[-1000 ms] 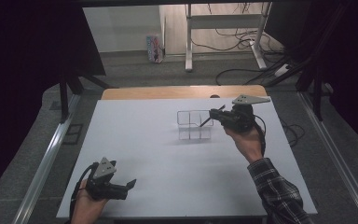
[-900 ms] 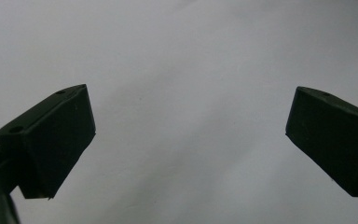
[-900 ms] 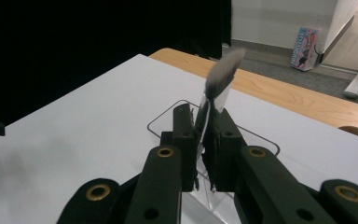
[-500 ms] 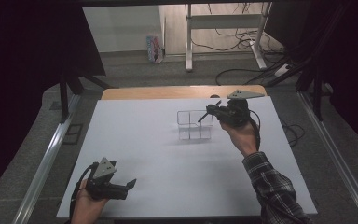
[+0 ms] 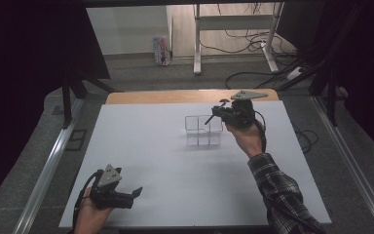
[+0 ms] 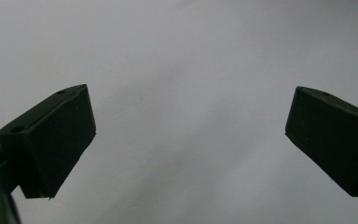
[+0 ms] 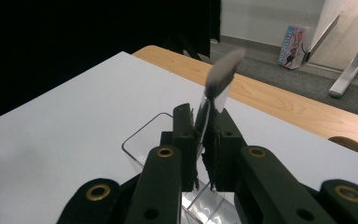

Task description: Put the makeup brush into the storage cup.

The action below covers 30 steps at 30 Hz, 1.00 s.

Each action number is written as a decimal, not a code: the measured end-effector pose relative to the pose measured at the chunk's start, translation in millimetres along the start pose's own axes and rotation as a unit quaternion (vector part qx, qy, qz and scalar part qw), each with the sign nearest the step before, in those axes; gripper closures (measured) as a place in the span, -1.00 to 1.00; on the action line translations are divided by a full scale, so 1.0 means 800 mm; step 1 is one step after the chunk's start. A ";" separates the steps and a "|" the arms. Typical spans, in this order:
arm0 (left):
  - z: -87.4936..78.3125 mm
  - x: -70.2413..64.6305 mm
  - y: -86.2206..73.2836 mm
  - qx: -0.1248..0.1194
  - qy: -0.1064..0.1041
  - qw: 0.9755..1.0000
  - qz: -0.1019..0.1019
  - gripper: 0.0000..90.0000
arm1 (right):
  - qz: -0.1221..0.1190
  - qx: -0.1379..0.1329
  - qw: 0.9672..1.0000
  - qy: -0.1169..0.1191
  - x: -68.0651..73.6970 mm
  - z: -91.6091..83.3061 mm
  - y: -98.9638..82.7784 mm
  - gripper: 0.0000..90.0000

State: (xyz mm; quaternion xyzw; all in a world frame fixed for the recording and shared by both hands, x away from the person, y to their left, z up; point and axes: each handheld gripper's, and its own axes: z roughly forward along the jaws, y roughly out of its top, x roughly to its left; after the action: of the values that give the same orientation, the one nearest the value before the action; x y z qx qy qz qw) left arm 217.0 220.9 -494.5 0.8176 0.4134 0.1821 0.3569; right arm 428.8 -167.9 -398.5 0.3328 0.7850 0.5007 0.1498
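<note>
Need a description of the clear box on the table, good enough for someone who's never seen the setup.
Start from the white table and look to its far right part, before the wooden strip. There stands the clear box, a see-through plastic organizer split into compartments, with the right claw just above it pinching a small brush. It alone on the table is transparent.

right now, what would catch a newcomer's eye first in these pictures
The right hand-held gripper, over the far right of the white table, is shut on a small flat brush with a grey-brown tip that sticks up past its jaws. Just beneath it stands a clear plastic compartment box. The left hand-held gripper rests open at the near left edge.
</note>
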 end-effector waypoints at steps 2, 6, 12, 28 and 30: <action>0.000 0.000 0.000 -0.002 0.000 1.000 -0.001 -0.96 | -0.001 0.001 1.000 -0.001 0.000 0.003 0.000 0.84; -0.001 0.001 0.000 -0.003 0.001 1.000 -0.002 -0.96 | -0.003 0.004 1.000 -0.004 0.000 0.011 0.000 0.84; -0.001 0.001 0.000 -0.004 0.001 1.000 -0.004 -0.96 | -0.006 0.009 1.000 -0.008 0.002 0.021 0.001 0.84; -0.001 0.001 -0.001 -0.005 0.001 1.000 -0.004 -0.96 | -0.020 0.031 0.999 -0.014 0.005 0.043 -0.018 0.84; -0.002 0.001 -0.001 -0.005 0.001 1.000 -0.004 -0.96 | -0.019 0.033 0.999 -0.013 0.006 0.045 -0.020 0.84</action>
State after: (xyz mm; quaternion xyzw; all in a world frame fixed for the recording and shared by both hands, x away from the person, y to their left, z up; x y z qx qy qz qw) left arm 216.6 222.6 -494.0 0.8142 0.4161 0.1833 0.3610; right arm 439.9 -144.1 -428.6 0.3288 0.8051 0.4674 0.1589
